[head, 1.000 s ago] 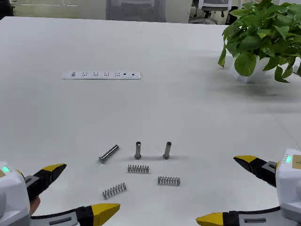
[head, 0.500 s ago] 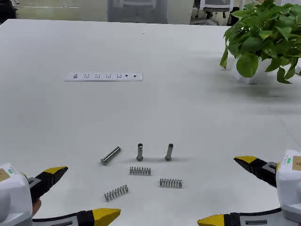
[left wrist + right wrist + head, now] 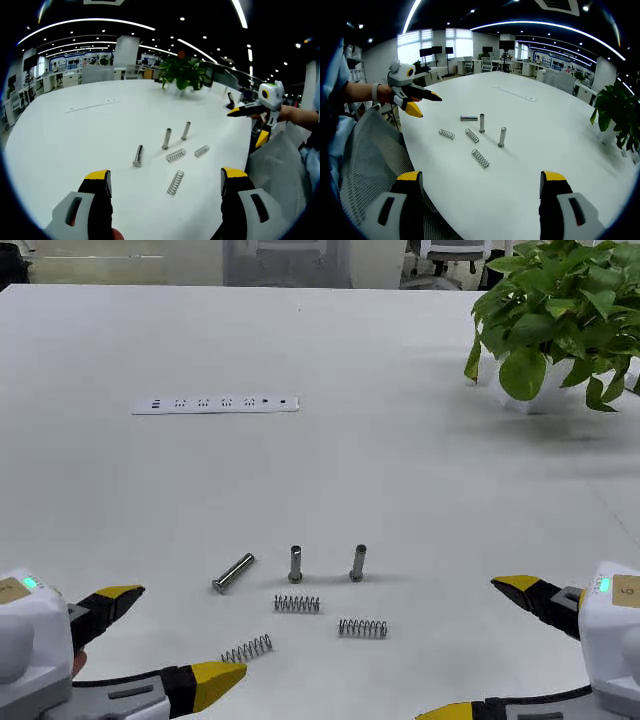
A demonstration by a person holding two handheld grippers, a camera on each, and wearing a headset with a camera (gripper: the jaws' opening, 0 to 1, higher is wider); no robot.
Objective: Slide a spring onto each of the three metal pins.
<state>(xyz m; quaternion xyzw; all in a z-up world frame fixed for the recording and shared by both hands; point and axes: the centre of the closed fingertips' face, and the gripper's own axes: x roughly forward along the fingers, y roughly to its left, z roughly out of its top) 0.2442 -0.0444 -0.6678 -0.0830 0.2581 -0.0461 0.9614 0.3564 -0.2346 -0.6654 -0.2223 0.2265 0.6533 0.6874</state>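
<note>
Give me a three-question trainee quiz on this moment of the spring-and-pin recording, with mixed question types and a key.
1. True or false: all three pins stand upright.
2. How many springs are already on a pin? A none, B one, C three.
3. In one word, how do the jaws of the left gripper and the right gripper stand?

Key
1. False: the leftmost pin lies on its side.
2. A: all three lie loose on the table.
3. Open, both holding nothing.

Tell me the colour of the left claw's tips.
Yellow; the left claw shows them best in the left gripper view.
</note>
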